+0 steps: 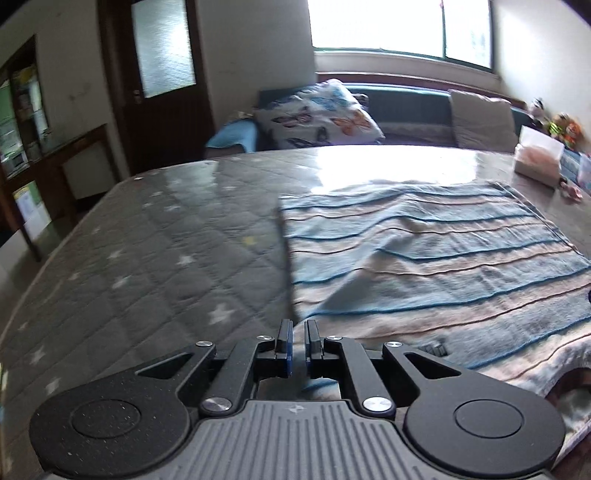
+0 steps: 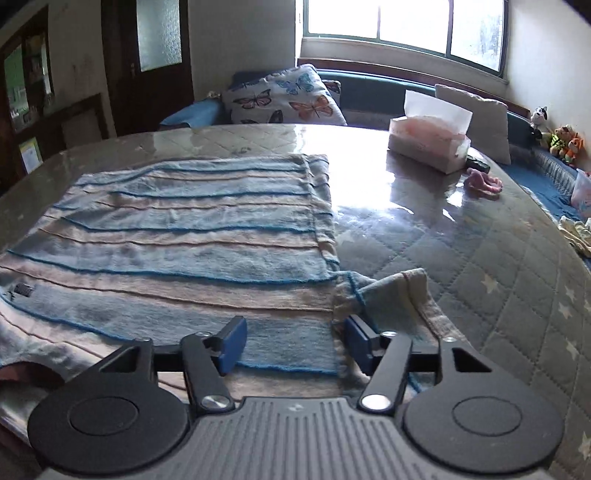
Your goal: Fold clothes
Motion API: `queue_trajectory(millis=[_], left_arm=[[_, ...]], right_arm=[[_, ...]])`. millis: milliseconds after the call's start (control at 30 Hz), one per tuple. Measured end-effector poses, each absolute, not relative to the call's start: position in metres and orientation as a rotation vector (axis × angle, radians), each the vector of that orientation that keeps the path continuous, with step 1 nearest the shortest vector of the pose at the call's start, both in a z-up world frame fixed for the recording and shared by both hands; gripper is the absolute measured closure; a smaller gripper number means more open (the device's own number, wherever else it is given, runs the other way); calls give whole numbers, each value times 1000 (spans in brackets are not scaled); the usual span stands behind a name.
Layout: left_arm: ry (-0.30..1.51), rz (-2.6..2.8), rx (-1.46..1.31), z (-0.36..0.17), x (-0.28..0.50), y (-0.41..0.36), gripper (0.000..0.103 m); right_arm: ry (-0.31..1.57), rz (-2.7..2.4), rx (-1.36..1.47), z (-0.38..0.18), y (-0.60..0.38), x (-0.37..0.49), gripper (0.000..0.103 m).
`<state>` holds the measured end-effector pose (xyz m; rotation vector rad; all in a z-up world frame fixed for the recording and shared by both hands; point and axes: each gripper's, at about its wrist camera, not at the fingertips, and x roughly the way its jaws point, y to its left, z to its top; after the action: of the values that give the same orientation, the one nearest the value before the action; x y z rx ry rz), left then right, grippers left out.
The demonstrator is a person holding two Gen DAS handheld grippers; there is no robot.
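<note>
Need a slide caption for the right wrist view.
Open right gripper poised over the near edge of the striped sweater on the table.

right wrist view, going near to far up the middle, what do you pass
right hand-held gripper, open → striped blue garment lying flat → glossy quilted table cover → butterfly pillow → window

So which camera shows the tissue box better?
The right wrist view. There the tissue box stands whole on the table, with a tissue sticking up, beyond the striped garment. The left wrist view shows the box only at the far right edge, blurred.
</note>
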<state>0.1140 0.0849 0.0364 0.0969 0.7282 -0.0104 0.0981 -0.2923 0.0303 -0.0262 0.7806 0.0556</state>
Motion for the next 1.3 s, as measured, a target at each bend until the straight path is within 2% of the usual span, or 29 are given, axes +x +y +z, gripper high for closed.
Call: queue_trajectory(millis=[267,333,367,433,800,1067,1300], left_arm=[[772,-42,137,16,135,71,93],[764,-49,142,17,130,70,87],[763,-54,144,18,127,68,80],[753,-76,156,21,116,63,77],[705,-325,256,18,59,-1,76],[691,-475,324,14,30,-18,76],[666,-483,292,24,43,-34,75]], right_arm=[[775,18,-18,30,-308,96,40],[776,12,-9,30,-312,93,40],[779,14,-12,31,-313,91,40],[784,17,-24,33,-312,86,40],[780,242,-88,42,-265,59,37],[798,357,-216,41,-237,29,36],[781,367,-213,49,-234,25,36]])
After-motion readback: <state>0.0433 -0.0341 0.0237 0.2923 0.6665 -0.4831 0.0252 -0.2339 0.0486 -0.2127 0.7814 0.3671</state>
